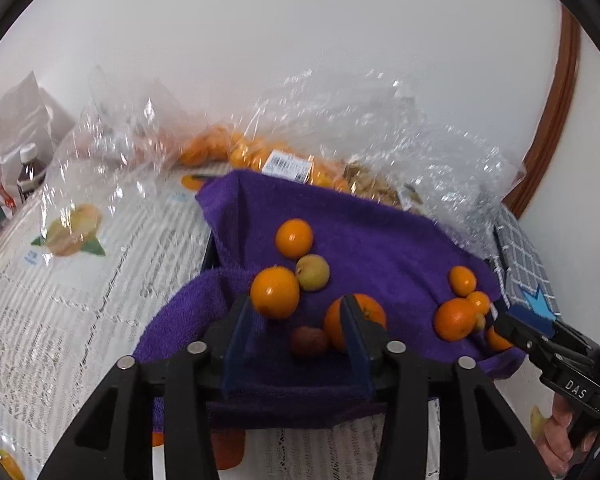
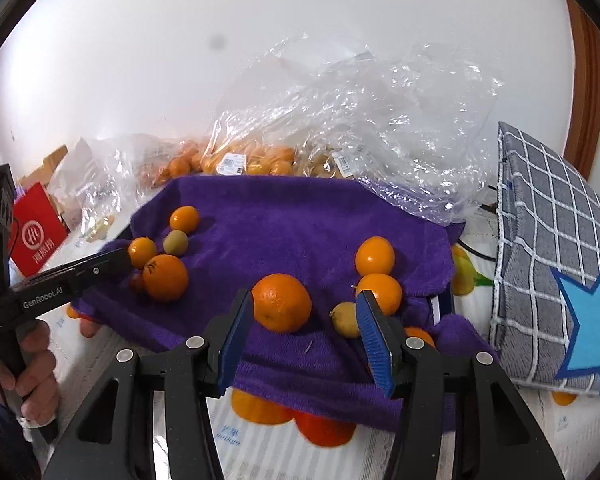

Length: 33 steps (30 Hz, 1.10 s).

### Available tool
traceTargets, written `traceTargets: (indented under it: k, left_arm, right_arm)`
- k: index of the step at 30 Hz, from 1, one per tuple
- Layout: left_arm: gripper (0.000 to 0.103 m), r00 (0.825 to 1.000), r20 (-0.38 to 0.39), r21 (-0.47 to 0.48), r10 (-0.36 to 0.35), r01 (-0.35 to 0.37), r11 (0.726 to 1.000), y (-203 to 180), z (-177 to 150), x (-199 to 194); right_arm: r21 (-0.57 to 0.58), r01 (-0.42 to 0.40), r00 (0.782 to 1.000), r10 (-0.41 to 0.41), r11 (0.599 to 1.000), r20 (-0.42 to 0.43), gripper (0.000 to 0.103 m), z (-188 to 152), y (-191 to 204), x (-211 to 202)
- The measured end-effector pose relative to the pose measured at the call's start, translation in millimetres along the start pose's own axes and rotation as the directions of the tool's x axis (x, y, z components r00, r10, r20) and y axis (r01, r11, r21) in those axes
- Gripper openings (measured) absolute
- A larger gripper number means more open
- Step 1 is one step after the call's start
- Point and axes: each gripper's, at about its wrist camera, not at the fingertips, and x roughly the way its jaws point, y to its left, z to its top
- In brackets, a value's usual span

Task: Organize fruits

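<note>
Over the purple towel (image 2: 300, 220), both hand-held grippers hover spread and empty: the left (image 1: 296, 312) above a reddish fruit (image 1: 309, 341), the right (image 2: 305, 312) beside a large orange (image 2: 282, 302).

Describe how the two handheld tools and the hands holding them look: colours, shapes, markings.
Both are black plastic pistol-grip units with two angular linkage arms, silver pivot pins and ribbed blue pads. The left tool carries white "GenRobot.AI" lettering along its body; a thin black cable runs by its handle. The right tool shows "DAS" in white. Bare hands grip the handles; no sleeves show clearly.
</note>
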Motion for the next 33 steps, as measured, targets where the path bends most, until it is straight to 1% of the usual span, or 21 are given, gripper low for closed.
traceTargets:
  k: [2, 4, 7, 9, 11, 12, 13, 14, 16, 18, 19, 23, 25, 28, 33]
  left_arm:
    - [0.050, 1.000, 0.025, 0.004, 0.007, -0.007, 1.000, -1.4, 0.0, -6.9]
    - [0.053, 0.998, 0.055, 0.018, 0.028, -0.029, 0.999, -4.1, -1.5, -13.5]
    - [0.053, 0.996, 0.074, 0.060, 0.056, -0.061, 0.996, -14.6, -2.9, -25.5]
    - [0.054, 0.994, 0.085, 0.071, 0.068, -0.074, 0.995, -22.5, -3.1, -38.6]
    - [0.056, 0.993, 0.103, 0.063, 0.055, -0.062, 0.996, -28.4, -3.8, -56.3]
    - [0.061, 0.992, 0.116, 0.059, 0.054, -0.061, 0.996, -33.5, -3.6, -67.6]
    - [0.063, 0.991, 0.122, 0.061, 0.055, -0.062, 0.996, -37.6, -3.5, -76.0]
    - [0.063, 0.991, 0.124, 0.068, 0.053, -0.061, 0.996, -42.4, -3.0, -86.3]
    - [0.065, 0.991, 0.120, 0.082, 0.053, -0.063, 0.995, -52.4, 0.4, -106.2]
    - [0.068, 0.992, 0.113, 0.090, 0.056, -0.066, 0.994, -58.8, 3.0, -123.0]
    - [0.072, 0.992, 0.113, 0.089, 0.058, -0.068, 0.994, -61.7, 3.2, -132.8]
    - [0.074, 0.991, 0.123, 0.078, 0.055, -0.065, 0.995, -71.1, 1.3, -167.1]
    - [0.077, 0.991, 0.127, 0.079, 0.049, -0.060, 0.995, -76.5, -0.2, -183.6]
    - [0.085, 0.989, 0.139, 0.107, 0.051, -0.066, 0.992, -86.1, -2.2, -201.9]
    - [0.087, 0.986, 0.162, 0.141, 0.050, -0.073, 0.987, -103.1, -5.9, -224.0]
  right_arm:
    - [0.021, 0.020, 1.000, -0.020, 1.000, -0.010, 0.054, -1.8, -0.3, -9.1]
    - [0.028, 0.036, 0.999, -0.036, 0.999, -0.010, 0.054, -4.1, 1.5, -21.8]
    - [0.061, 0.043, 0.999, -0.043, 0.997, -0.005, 0.054, -6.8, 2.6, -47.0]
    - [0.082, 0.049, 0.999, -0.049, 0.995, 0.003, 0.055, -6.9, 3.2, -67.5]
    - [0.091, 0.067, 0.998, -0.068, 0.994, 0.003, 0.063, -5.7, 4.0, -83.8]
    - [0.094, 0.081, 0.997, -0.081, 0.992, 0.002, 0.073, -5.0, 4.8, -91.8]
    - [0.093, 0.094, 0.995, -0.096, 0.991, 0.010, 0.079, -4.7, 6.4, -101.6]
    - [0.086, 0.106, 0.993, -0.109, 0.991, 0.032, 0.081, -4.9, 8.9, -112.4]
    - [0.070, 0.146, 0.985, -0.151, 0.987, 0.080, 0.092, -6.2, 15.5, -135.9]
    - [0.062, 0.142, 0.982, -0.148, 0.988, 0.114, 0.099, -8.3, 19.8, -156.1]
    - [0.058, 0.133, 0.982, -0.139, 0.989, 0.124, 0.101, -9.5, 22.1, -164.9]
    - [0.061, 0.148, 0.978, -0.155, 0.987, 0.141, 0.102, -11.7, 30.1, -196.0]
    - [0.069, 0.149, 0.977, -0.157, 0.986, 0.142, 0.102, -12.7, 31.8, -209.1]
    - [0.086, 0.163, 0.974, -0.174, 0.983, 0.144, 0.102, -17.6, 31.3, -227.5]
    - [0.112, 0.156, 0.971, -0.173, 0.981, 0.164, 0.102, -25.3, 28.0, -250.0]
